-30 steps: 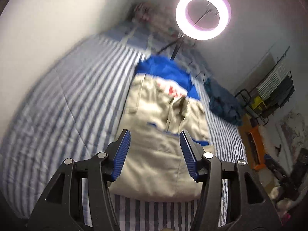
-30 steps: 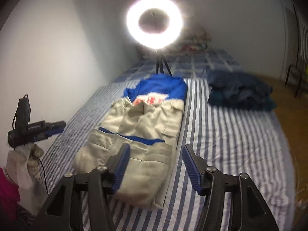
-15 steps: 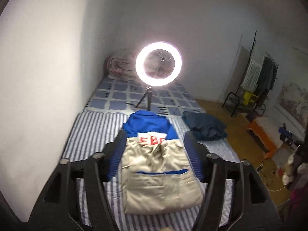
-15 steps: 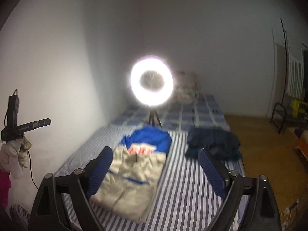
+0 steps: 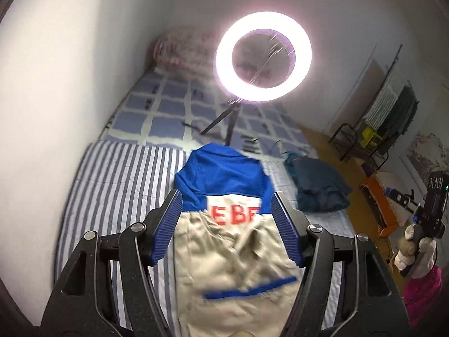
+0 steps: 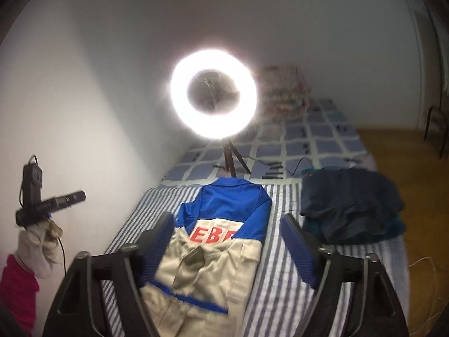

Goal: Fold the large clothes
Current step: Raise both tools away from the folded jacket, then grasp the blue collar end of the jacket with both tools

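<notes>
Fingers (image 5: 168, 233) of the left gripper (image 5: 227, 230), blue-padded, stand apart and released, nothing between them. Left wrist view: folded beige-and-blue work jacket with red lettering (image 5: 230, 238) lies flat below on the blue-and-white striped bed (image 5: 118, 185). Lit ring light on a tripod (image 5: 263, 56) stands beyond its collar; a dark blue folded garment pile (image 5: 320, 188) lies to the jacket's right.

Right wrist view: right gripper (image 6: 227, 247) fingers are closing with nothing between them, clear above the jacket (image 6: 213, 250). Dark pile (image 6: 350, 205) lies apart from it. A gloved hand (image 6: 36, 241) holds the left gripper near the wall.
</notes>
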